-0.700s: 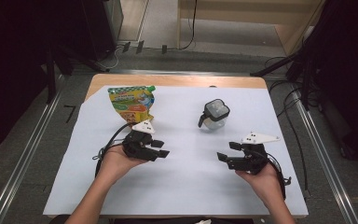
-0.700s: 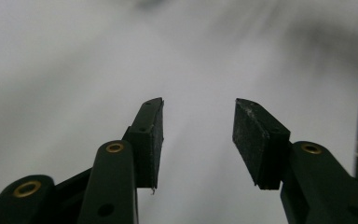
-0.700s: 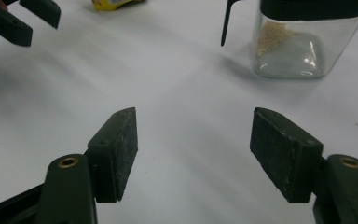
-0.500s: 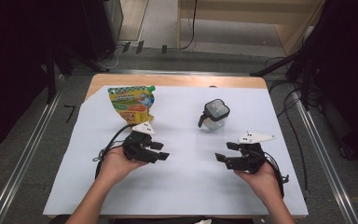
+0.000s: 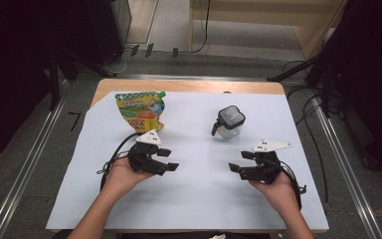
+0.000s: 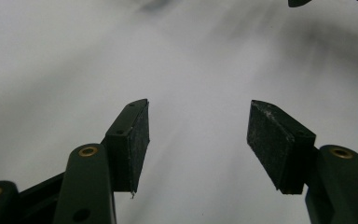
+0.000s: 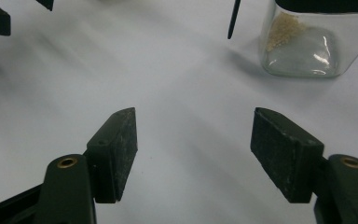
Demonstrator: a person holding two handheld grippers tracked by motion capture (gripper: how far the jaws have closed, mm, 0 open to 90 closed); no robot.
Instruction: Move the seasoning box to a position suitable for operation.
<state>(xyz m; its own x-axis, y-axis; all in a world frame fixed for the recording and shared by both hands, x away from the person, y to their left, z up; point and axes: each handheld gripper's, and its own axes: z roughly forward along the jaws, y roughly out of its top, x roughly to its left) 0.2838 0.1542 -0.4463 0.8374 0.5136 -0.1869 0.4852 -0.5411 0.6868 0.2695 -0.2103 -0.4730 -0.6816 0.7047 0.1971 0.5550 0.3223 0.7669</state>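
Left gripper (image 5: pixel 169 160) is sitting over the white sheet (image 5: pixel 194 199) near the person's side, jaws spread wide, nothing between them, pointing toward the middle. Just behind it the colourful pouch (image 5: pixel 140 109) is lying flat on the sheet, green cap at its far right corner, apart from the gripper. Right of centre the clear jar (image 5: pixel 228 122) is standing upright with a dark lid; the right gripper view is showing a little tan powder in the jar (image 7: pixel 307 44). Right gripper (image 5: pixel 238 163) is hovering near the jar, not touching it, jaws gaping wide and empty, facing the left gripper.
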